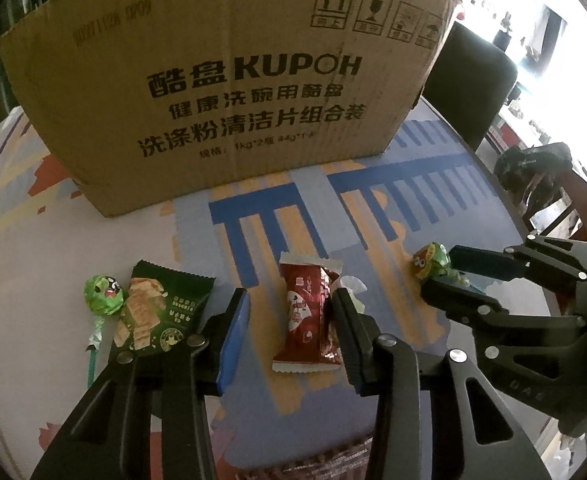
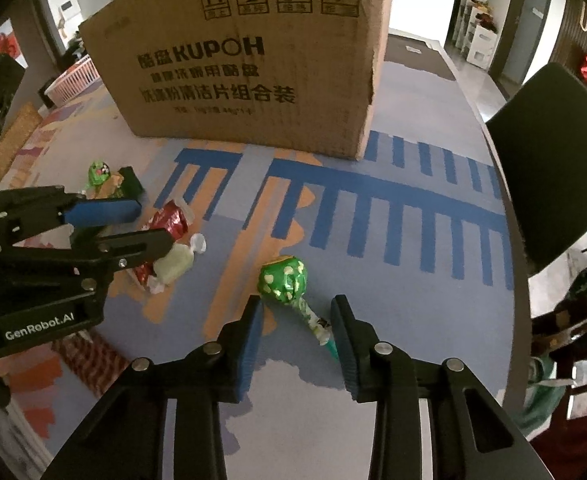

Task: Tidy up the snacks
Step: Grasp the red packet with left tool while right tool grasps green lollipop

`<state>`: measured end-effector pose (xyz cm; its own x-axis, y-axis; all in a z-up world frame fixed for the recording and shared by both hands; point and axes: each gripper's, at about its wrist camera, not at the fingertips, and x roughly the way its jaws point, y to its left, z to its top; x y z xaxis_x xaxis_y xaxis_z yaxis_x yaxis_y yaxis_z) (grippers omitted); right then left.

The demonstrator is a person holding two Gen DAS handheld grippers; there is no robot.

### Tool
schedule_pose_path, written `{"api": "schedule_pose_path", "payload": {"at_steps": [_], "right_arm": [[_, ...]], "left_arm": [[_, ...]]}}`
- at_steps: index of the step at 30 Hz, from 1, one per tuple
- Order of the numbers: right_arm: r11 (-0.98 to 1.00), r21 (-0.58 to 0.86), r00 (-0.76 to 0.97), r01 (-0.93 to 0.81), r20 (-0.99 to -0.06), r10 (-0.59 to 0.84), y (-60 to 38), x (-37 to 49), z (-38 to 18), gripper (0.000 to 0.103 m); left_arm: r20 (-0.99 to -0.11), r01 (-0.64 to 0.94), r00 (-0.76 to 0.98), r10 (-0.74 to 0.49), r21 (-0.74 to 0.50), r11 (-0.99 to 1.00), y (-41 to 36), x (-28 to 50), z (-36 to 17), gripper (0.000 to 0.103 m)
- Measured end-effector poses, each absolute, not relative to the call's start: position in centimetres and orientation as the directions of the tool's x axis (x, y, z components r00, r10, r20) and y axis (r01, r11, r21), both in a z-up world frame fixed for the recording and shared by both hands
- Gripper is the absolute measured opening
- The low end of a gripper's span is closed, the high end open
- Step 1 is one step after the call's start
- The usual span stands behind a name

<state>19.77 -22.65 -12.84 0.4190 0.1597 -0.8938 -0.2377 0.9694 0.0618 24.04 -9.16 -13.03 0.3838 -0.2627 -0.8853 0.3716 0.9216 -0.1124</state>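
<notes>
Two grippers' jaws straddle snacks; box stands behind

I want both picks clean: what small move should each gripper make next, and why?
Probably close both a little more. The left gripper straddles the red snack packet, its right pad at the wrapper and its left pad apart; the right gripper brackets the green lollipop at its stick, pads not visibly pressing.

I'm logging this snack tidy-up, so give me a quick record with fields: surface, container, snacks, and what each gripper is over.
surface: patterned table
container: cardboard box, at the far side
snacks: red packet, green packet, two green lollipops
left gripper: fingers straddle red packet, not pressing
right gripper: fingers straddle lollipop stick, not pressing
</notes>
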Motion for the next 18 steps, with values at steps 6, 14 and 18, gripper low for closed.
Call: {"api": "schedule_pose_path", "payload": {"at_steps": [6,14,18], "right_arm": [[0.967,0.085,0.420,-0.239,-0.889,0.182,-22.1,20.5,-12.9,0.029],[0.963,0.125,0.440,-0.237,-0.870,0.221,-21.3,20.1,-12.0,0.027],[0.961,0.143,0.449,-0.238,-0.861,0.240,-20.7,20.1,-11.6,0.027]], "left_arm": [[-0.884,0.368,0.366,-0.290,-0.149,0.918,-8.6,24.3,-13.0,0.034],[-0.889,0.363,0.344,-0.303,-0.172,0.916,-7.8,24.1,-13.4,0.025],[-0.888,0.360,0.348,-0.299,-0.168,0.918,-7.8,24.0,-13.2,0.022]]}}
